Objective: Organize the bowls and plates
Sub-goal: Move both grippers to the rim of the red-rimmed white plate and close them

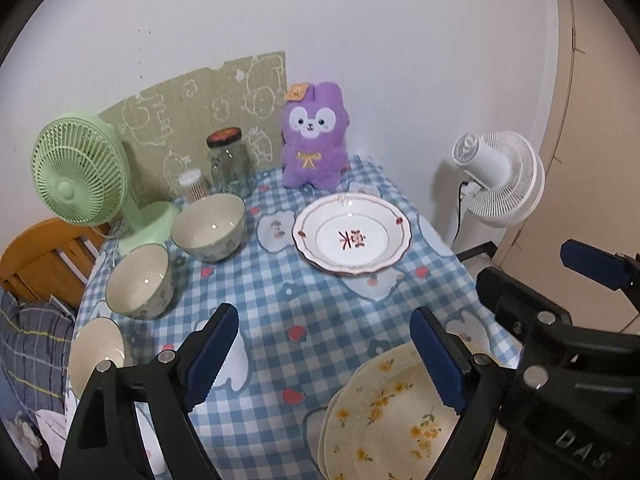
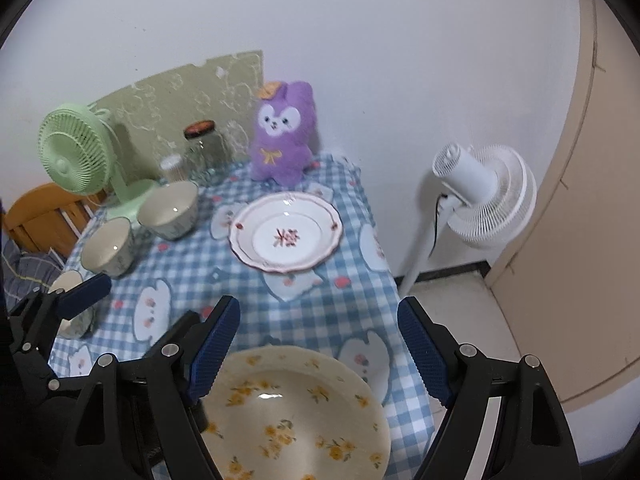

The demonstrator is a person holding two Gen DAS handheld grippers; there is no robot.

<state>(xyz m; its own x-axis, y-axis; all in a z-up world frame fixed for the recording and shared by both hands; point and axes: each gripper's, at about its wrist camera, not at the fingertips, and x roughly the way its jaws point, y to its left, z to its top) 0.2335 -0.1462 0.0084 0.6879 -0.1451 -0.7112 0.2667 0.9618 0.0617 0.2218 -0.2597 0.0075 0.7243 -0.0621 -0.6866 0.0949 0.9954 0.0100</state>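
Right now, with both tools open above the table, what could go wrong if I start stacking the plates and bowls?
The yellow-flowered plates sit at the table's near edge; a nudge could tip them off. The third bowl is near the left edge, close to falling. The right tool could clip the left tool, since they hover close together.

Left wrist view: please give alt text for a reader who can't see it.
The open left gripper hovers empty above a blue checked tablecloth, with stacked yellow-flowered plates below its right finger. Farther back sit a white plate with a red character, three bowls along the left, a green fan and a purple plush toy.
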